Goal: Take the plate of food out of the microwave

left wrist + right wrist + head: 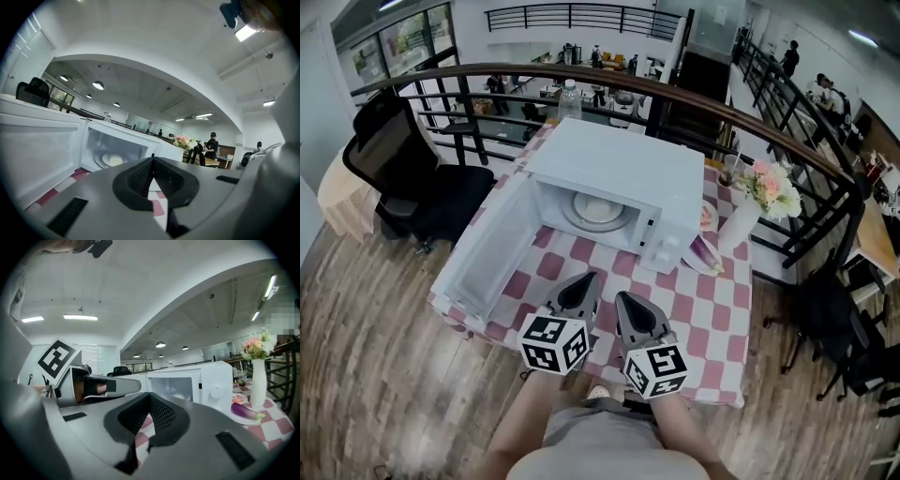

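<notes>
A white microwave [614, 178] stands on the pink-and-white checked table [712, 319], its door [483, 253] swung wide open to the left. Inside, a white plate of pale food [598, 208] rests on the turntable; the same plate [112, 161] shows in the left gripper view. My left gripper [583, 281] hovers over the table's front part, shut and empty, pointing at the open cavity [117, 150]. Close beside it my right gripper [623, 298] is also shut with nothing in it. In the right gripper view the microwave [187, 380] lies ahead and the left gripper [98, 386] is at the left.
A white vase of flowers [748, 206] and a plate with an eggplant [705, 253] stand right of the microwave. A glass [729, 171] and a water bottle [570, 99] sit behind it. A curved railing [694, 98] runs past the table, and an office chair [408, 183] stands at the left.
</notes>
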Tool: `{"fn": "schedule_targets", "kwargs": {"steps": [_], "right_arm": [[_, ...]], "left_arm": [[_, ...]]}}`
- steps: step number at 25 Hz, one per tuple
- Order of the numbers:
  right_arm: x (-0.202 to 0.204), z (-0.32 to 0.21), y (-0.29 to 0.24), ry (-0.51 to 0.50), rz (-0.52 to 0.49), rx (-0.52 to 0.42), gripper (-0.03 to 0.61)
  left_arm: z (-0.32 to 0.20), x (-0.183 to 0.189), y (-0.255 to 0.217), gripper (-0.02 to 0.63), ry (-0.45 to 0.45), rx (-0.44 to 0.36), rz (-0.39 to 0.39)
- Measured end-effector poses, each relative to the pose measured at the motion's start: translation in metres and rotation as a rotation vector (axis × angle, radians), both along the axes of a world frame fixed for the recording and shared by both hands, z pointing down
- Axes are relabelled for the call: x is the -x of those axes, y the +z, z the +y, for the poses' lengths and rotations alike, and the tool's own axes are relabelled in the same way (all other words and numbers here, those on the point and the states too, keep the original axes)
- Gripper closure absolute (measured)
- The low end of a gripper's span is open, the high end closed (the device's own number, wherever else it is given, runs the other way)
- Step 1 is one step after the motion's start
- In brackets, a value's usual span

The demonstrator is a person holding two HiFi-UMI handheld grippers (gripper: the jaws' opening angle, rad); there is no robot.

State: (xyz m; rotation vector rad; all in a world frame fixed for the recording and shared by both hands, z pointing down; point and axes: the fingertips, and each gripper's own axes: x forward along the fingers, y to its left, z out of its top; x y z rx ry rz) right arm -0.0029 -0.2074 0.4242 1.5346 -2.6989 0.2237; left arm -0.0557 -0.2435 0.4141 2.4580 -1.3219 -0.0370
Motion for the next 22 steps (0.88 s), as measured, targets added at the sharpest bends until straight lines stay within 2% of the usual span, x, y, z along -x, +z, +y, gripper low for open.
{"fn": "schedule_targets", "kwargs": {"steps": [6,22], "right_arm": [[-0.006,-0.001,0.0,0.02,0.001,-0.006,0.555],[-0.009,-0.006,-0.008,0.04,0.006,-0.04,0.555]], "left_arm": [[-0.007,0.0,0.008,0.611,-0.018,0.03,0.008],[-0.02,-0.012,0.012,0.611,0.033,0.049,0.016]]}}
